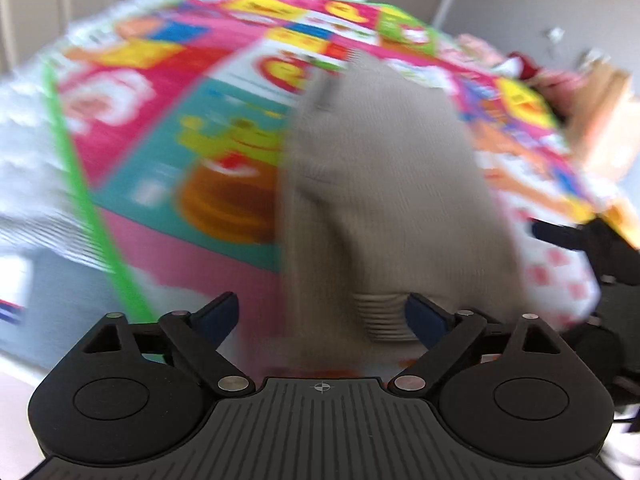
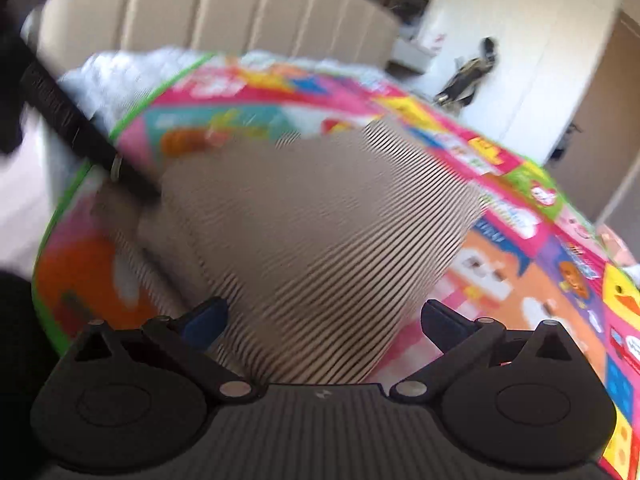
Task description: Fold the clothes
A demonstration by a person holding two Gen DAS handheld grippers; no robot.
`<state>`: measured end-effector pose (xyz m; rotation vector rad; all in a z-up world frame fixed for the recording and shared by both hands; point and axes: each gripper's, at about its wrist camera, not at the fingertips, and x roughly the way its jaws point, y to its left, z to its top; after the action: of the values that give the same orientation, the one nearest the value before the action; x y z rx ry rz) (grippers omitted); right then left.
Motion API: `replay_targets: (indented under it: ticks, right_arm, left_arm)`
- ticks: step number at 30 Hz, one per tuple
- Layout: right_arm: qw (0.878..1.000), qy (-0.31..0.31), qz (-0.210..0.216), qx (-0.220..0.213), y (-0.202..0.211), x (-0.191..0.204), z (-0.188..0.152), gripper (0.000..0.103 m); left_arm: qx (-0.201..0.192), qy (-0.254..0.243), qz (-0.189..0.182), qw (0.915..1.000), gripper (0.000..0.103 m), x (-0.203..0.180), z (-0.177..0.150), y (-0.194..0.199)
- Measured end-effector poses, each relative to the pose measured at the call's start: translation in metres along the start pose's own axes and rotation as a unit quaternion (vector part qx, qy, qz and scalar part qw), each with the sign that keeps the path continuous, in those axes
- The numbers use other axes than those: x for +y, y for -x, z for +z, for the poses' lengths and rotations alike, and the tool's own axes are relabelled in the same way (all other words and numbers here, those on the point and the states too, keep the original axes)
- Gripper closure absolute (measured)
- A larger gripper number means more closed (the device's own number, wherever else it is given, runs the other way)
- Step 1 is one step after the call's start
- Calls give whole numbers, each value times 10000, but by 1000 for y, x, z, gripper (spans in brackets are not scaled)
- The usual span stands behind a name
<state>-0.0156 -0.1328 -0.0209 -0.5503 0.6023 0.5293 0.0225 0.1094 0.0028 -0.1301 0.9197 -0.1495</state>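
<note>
Striped garment [image 2: 312,216] on play mat [image 2: 520,240]; both grippers wide open

Layout. The garment [image 1: 384,184] is spread on the play mat [image 1: 168,128], which is laid over a bed cover [image 1: 24,152] seen at 9 o'clock. The left gripper [image 1: 322,316] is placed at the garment's 6 o'clock edge. In the right wrist view, the garment [image 2: 304,232] extends toward 12 o'clock from the right gripper [image 2: 324,320]; panelling [image 2: 224,12] stands behind the mat.
</note>
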Motion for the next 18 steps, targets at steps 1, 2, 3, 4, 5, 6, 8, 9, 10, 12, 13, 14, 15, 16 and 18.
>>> replay_targets:
  ticks: [1, 2, 3, 4, 5, 6, 8, 9, 10, 12, 13, 14, 15, 16, 18]
  right_arm:
    - [10000, -22, -32, 7, 2, 0, -2, 0]
    - [10000, -44, -64, 14, 4, 0, -5, 0]
    - [9999, 0, -108, -80, 9, 1, -6, 0]
    - [9996, 79, -159, -228, 17, 4, -7, 0]
    - [9989, 209, -161, -389, 23, 8, -6, 0]
    - [9977, 366, -137, -556, 30, 14, -5, 0]
    - [9952, 622, -34, -755, 34, 28, -2, 0]
    - [9941, 756, -7, -775, 31, 37, -1, 1]
    - [9930, 898, 3, -761, 26, 46, 1, 2]
    - [9916, 1063, -3, -735, 17, 57, 4, 9]
    - [9921, 1023, -34, -724, 14, 55, 6, 9]
    - [9926, 982, -65, -714, 11, 53, 7, 9]
    - [9930, 942, -95, -704, 9, 51, 9, 13]
    - [9934, 902, -126, -694, 6, 49, 11, 16]
    - [9956, 676, -170, -619, 1, 36, 13, 17]
  left_arm:
    - [-2, -20, 92, 10000, 9, 6, 0, 2]
    - [8, 2, 93, 10000, 9, 11, -1, 3]
    - [5, -4, 67, 10000, 9, 14, -2, 5]
    - [-1, -18, 39, 10000, 8, 17, -3, 7]
    - [-7, -31, 11, 10000, 8, 19, -5, 9]
    - [-16, -56, -23, 10000, 7, 20, -6, 10]
    - [2, -81, -119, 9999, 6, 19, -7, 9]
    - [18, -71, -139, 9999, 6, 17, -7, 7]
    - [24, -58, -149, 9999, 6, 14, -8, 6]
    - [3, -76, -198, 9998, 6, 10, -7, 5]
    - [-16, -98, -233, 9997, 6, 8, -7, 5]
    - [-36, -195, -258, 9995, 5, 5, -6, 6]
    - [-56, -307, -282, 9991, 5, 3, -5, 7]
    - [-76, -418, -305, 9986, 5, 1, -5, 7]
    - [-117, -641, -352, 9973, 4, -4, -3, 9]
